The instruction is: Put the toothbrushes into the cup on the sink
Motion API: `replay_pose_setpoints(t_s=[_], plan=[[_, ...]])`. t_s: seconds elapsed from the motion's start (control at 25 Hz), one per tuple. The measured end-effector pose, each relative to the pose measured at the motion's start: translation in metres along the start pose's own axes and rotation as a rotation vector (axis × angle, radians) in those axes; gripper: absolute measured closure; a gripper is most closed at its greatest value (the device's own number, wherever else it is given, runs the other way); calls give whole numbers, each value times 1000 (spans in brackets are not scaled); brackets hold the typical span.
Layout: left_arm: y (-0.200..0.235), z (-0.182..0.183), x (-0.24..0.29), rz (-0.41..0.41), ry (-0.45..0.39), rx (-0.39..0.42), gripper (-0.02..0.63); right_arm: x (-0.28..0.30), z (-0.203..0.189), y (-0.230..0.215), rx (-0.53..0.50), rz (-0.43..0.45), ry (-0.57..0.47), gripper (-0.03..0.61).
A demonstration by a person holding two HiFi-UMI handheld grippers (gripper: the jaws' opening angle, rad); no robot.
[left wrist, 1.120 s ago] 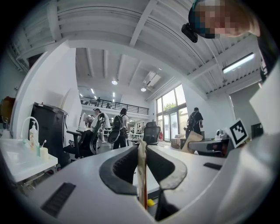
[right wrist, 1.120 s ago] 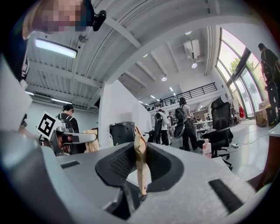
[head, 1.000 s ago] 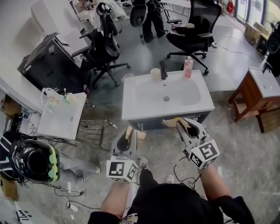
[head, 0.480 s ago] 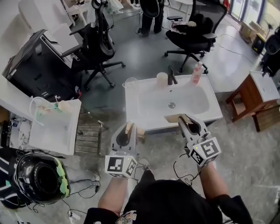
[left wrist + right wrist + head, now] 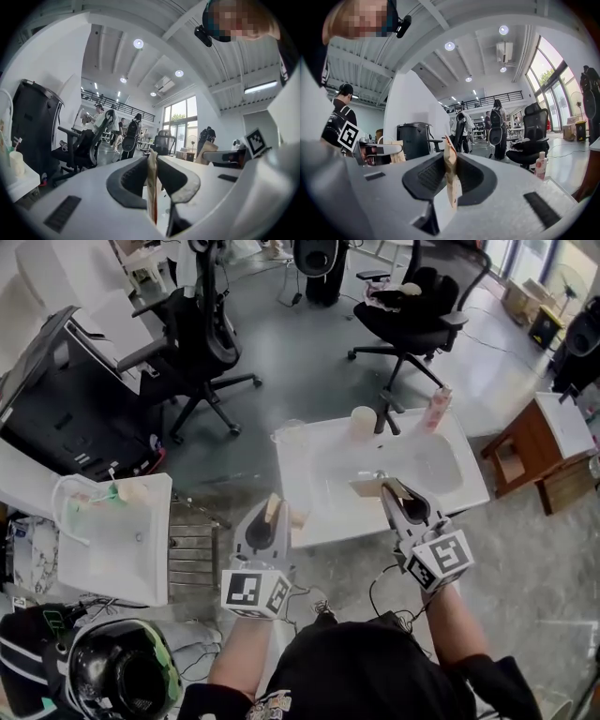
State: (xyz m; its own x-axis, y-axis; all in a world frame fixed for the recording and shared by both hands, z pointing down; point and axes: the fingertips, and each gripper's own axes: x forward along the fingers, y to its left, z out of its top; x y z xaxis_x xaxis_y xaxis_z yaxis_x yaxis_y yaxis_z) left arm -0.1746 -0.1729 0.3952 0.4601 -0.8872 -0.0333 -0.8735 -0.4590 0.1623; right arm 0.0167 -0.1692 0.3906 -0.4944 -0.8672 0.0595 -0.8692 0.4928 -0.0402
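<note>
Grey office floor with swivel chairs surrounds a white sink (image 5: 466,480) in the head view. The cup (image 5: 363,421) stands on the sink's far rim, just left of the tap (image 5: 384,414), with a pink bottle (image 5: 436,407) to the tap's right. Both tools are at the sink's near edge. The left hand-held gripper (image 5: 272,514) is beside the near left corner and the right hand-held gripper (image 5: 400,497) is over the near rim. The cup therefore lies ahead of both and slightly left of the right one, which looks the nearer. The right toothbrush (image 5: 371,488), a flat tan piece that is probably paper-wrapped, sticks out leftward along the near rim. The left toothbrush (image 5: 274,508) points away towards the sink.

In the left gripper view, the left hand-held gripper (image 5: 153,190) has its jaws pinching the left toothbrush (image 5: 152,176). It shows as a thin tan strip standing upright, edge-on, with a reddish lower edge.

In the right gripper view, the right hand-held gripper (image 5: 451,183) is likewise clamped on the right toothbrush (image 5: 450,171). This strip is pale tan, upright, and rises above the jaws. The pink bottle (image 5: 541,165) shows at the far right, but the cup cannot be made out.
</note>
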Motion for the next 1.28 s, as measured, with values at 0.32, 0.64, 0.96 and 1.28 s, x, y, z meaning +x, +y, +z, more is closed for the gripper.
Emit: replay_pose_setpoints(t_s=[0.32,0.64,0.96,1.28], plan=[[8,-4,32,5,14,-13,554,25,4,-19,-10,9,8,503],[-25,7,52,97,-25,36,554,24,14,-60,-20,111,-26,503],[-56,21,69,166,-47,79,554,21,22,-93,-16,180,-54,503],[-56,18,78,192,-68,88,554,25,19,-103,-18,208,-58,503]])
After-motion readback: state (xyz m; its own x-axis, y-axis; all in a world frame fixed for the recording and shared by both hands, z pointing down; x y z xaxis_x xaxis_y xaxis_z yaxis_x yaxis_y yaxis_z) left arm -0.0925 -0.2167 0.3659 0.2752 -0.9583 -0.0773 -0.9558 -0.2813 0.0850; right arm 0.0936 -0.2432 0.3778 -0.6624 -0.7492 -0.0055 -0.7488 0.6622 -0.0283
